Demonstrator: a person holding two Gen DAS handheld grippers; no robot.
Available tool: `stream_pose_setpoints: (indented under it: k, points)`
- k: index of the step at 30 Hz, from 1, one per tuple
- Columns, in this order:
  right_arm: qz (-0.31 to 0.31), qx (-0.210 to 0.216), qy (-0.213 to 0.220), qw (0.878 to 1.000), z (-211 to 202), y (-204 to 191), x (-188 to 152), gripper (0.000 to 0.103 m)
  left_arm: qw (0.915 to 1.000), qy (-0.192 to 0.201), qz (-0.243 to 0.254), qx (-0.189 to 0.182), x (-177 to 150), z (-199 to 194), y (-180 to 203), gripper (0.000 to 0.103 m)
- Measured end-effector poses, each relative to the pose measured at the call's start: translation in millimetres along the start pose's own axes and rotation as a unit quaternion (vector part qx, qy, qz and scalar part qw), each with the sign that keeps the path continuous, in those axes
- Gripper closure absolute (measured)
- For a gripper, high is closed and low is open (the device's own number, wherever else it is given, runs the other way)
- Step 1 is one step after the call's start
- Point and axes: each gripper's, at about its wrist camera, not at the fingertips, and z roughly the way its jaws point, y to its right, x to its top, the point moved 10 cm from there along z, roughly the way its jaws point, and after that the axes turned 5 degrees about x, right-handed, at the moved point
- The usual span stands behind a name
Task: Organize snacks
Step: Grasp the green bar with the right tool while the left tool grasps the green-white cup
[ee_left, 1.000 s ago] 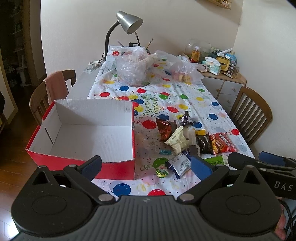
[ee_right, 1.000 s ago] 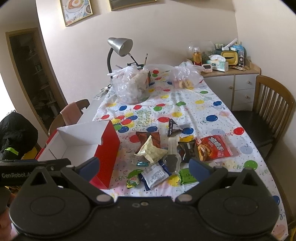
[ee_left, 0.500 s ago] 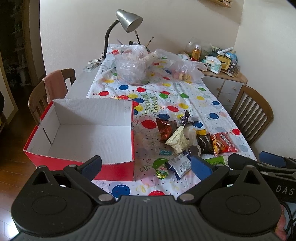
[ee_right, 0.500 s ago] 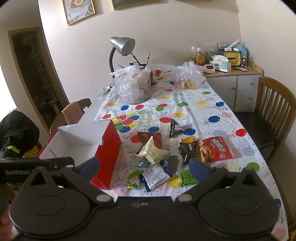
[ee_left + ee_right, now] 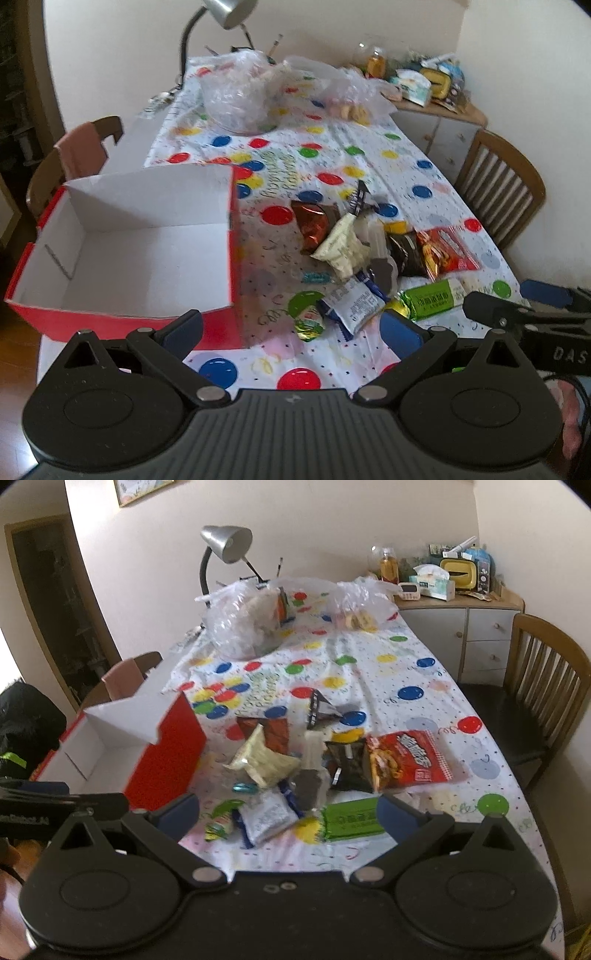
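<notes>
Snacks in crinkled wrappers lie in a loose heap on the near half of a table covered by a white cloth (image 5: 369,664) printed with coloured balloons. Both grippers hover above the near table edge with nothing between their blue-padded fingers: the left gripper (image 5: 291,326) has its jaws spread wide over the cloth beside the box, and the right gripper (image 5: 288,808) is likewise wide apart over the front of the heap. Nearest lie a small green-and-gold foil sweet (image 5: 308,325), a white-and-blue flat packet (image 5: 266,818) and a green rectangular bar wrapper (image 5: 351,819). Just behind them sit a pale cream pouch (image 5: 264,760), a dark brown packet (image 5: 345,766) and a red crisp bag (image 5: 410,760), overlapping one another. A brown foil bag (image 5: 314,225) lies at the back of the heap. Left of the heap stands an open red cardboard box with a white inside (image 5: 140,251), holding nothing visible. Farther up the table rest two clear plastic bags (image 5: 247,624) with contents. A grey gooseneck lamp (image 5: 227,548) rises at the far end. A wooden chair (image 5: 546,686) stands to the right.
</notes>
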Motion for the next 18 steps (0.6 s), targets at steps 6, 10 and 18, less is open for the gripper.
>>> stream_pose_setpoints:
  k: [6,10,18]
  points:
    - [-0.031,-0.009,-0.028,0.999,26.4,27.3,-9.4,0.001,0.9995,-0.014,0.028,-0.002,-2.5,29.8,19.3,0.006]
    - [-0.08,0.011,-0.054,0.995,45.7,36.4,-14.9,0.002,0.9987,-0.025,0.044,-0.007,-6.8,49.0,31.3,0.01]
    - [-0.186,0.068,-0.111,0.974,80.8,49.7,-26.6,0.004,0.9969,-0.059,0.051,-0.009,-18.0,84.6,40.3,0.035]
